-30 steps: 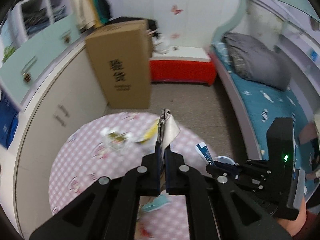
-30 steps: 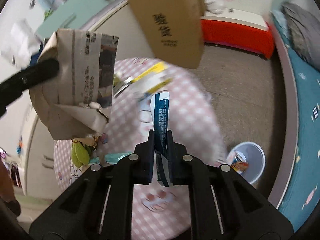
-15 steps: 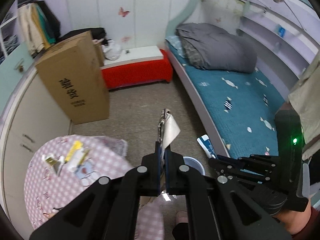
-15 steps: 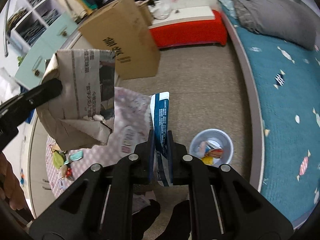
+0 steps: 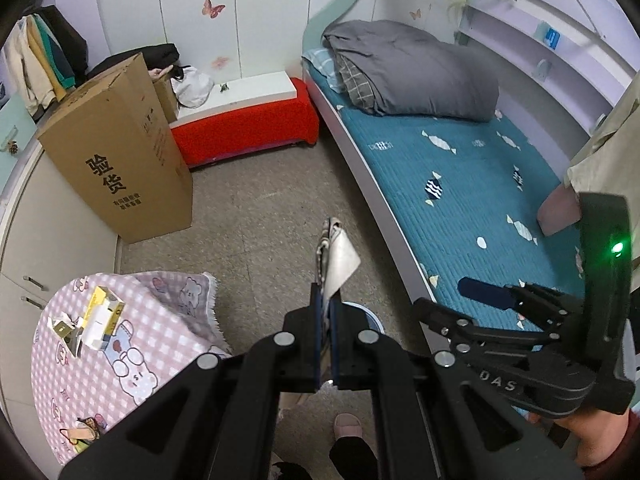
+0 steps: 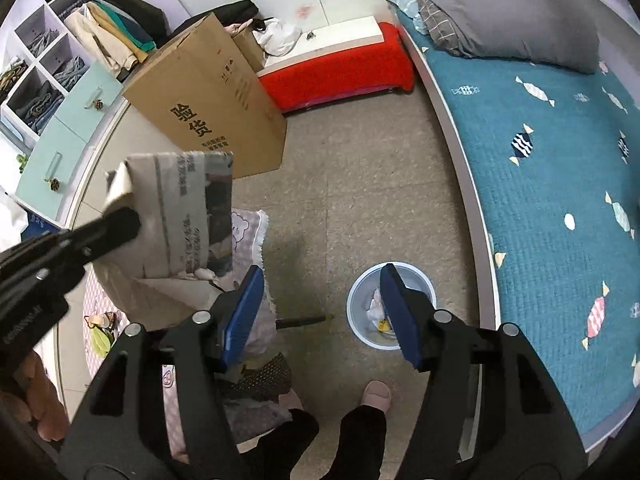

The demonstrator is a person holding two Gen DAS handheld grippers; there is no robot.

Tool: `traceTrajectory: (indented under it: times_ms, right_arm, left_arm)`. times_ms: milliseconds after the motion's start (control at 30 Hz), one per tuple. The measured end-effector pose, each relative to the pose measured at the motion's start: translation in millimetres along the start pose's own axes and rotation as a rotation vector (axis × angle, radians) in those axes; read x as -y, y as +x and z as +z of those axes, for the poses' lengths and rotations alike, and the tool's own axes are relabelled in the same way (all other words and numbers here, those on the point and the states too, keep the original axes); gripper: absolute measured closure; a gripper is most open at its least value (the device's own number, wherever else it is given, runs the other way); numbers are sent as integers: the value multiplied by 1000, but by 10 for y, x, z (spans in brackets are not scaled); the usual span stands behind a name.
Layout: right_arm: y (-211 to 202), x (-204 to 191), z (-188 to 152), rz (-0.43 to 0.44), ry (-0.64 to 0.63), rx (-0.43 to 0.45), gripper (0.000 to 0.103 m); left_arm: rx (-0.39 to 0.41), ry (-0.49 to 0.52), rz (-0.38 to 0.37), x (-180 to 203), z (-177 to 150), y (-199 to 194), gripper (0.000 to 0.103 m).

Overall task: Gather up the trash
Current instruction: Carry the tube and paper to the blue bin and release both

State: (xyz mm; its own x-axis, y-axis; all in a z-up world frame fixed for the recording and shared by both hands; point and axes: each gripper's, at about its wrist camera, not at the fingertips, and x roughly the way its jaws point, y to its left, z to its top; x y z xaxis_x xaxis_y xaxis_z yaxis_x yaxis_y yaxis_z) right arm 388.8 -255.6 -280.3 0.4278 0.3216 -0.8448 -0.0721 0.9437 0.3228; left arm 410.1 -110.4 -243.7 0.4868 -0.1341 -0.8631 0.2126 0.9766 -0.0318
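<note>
My left gripper (image 5: 328, 312) is shut on a folded newspaper (image 5: 334, 256) and holds it in the air over the floor; the paper also shows at the left of the right wrist view (image 6: 176, 220). My right gripper (image 6: 320, 312) is open and empty, above a pale blue bin (image 6: 360, 292) on the floor with wrappers inside. The bin's rim (image 5: 370, 320) shows just past the left fingers. More trash lies on the pink checked round table (image 5: 132, 360): a yellow and white carton (image 5: 102, 318) and small wrappers (image 5: 64, 328).
A tall cardboard box (image 5: 120, 168) stands by the white cupboards. A red bench (image 5: 248, 128) is at the back. A bed with a teal cover (image 5: 460, 184) and grey quilt runs along the right. My slippered foot (image 6: 376, 394) is near the bin.
Both grippers swung from over the table to above the floor and bin. My right gripper opened and the blue and white packet it held is gone from its jaws.
</note>
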Motion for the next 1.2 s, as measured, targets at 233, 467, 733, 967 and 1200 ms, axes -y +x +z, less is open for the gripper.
traceTrajectory:
  times_ms: [233, 467, 733, 967, 1200]
  right_arm:
    - [-134, 161, 54, 1, 19, 31, 42]
    - [-291, 332, 79, -7, 67, 67, 40]
    - [-513, 494, 89, -28, 133, 134, 35]
    - [-627, 637, 56, -53, 203, 175, 32]
    - [-562, 577, 20, -51, 209, 153, 32]
  left_arm:
    - [-18, 22, -4, 181, 38, 105, 100]
    - [-32, 55, -17, 366, 118, 184, 100]
    - [-42, 111, -34, 602, 185, 261, 99]
    - [-63, 93, -58, 659, 209, 346, 44]
    - [-75, 49, -51, 507, 119, 320, 35]
